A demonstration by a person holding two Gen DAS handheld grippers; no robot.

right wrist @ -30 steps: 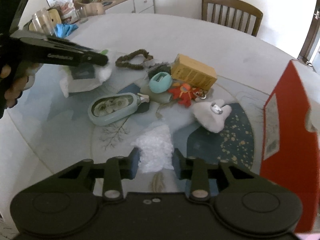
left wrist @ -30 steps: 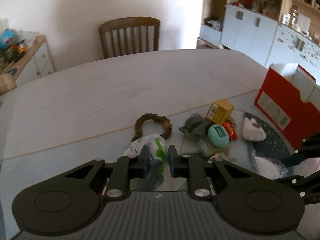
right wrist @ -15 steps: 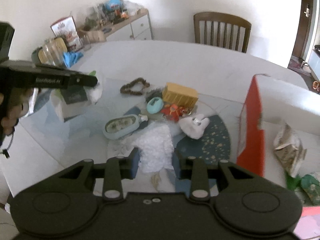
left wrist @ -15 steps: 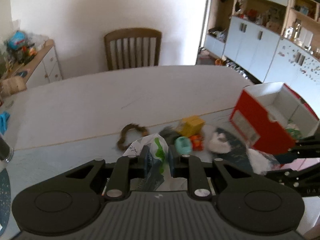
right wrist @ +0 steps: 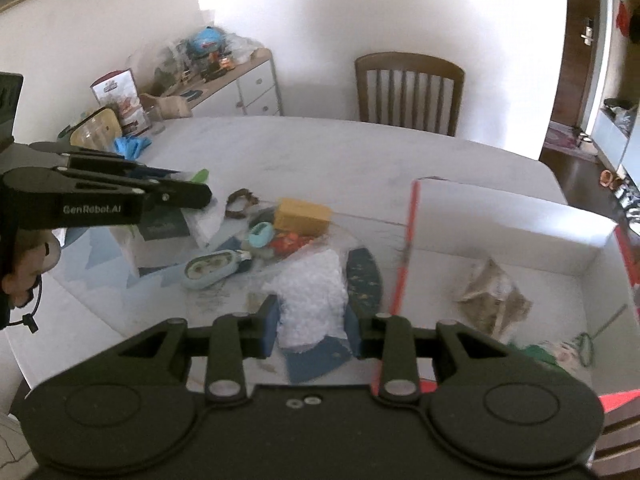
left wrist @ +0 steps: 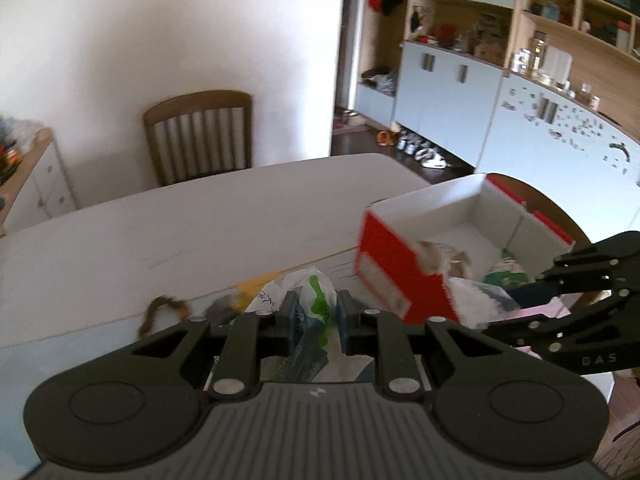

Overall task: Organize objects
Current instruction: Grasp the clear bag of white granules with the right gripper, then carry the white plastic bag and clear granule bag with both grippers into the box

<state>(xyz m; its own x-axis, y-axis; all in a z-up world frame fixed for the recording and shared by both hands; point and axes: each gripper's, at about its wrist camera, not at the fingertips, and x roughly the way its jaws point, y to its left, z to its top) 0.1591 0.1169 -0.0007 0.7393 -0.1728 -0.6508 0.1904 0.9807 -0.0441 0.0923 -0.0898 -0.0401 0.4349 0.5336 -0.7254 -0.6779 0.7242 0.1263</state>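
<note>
My left gripper [left wrist: 313, 320] is shut on a white and green plastic bag [left wrist: 316, 300] with a dark packet in it, held above the table; it also shows in the right wrist view [right wrist: 164, 232]. My right gripper [right wrist: 310, 324] is shut on a white crumpled plastic wad [right wrist: 314, 296], lifted just left of the red and white box [right wrist: 516, 220]. The box [left wrist: 400, 264] is open and holds a brownish crumpled bag [right wrist: 496, 292] and green items [right wrist: 536, 352]. The right gripper is seen in the left wrist view [left wrist: 520, 296] at the box's near corner.
On the table [right wrist: 320, 148] lie a yellow box [right wrist: 304, 216], a teal holder [right wrist: 260, 236], a red toy [right wrist: 288, 242], a pale blue bottle [right wrist: 212, 268] and a brown ring [right wrist: 240, 204]. A chair [right wrist: 408, 92] stands at the far side. A cluttered sideboard [right wrist: 224, 76] is at the left.
Both grippers have risen and swung right toward the red box with their loads. The white wad has been lifted off the table, and the box interior has come into view.
</note>
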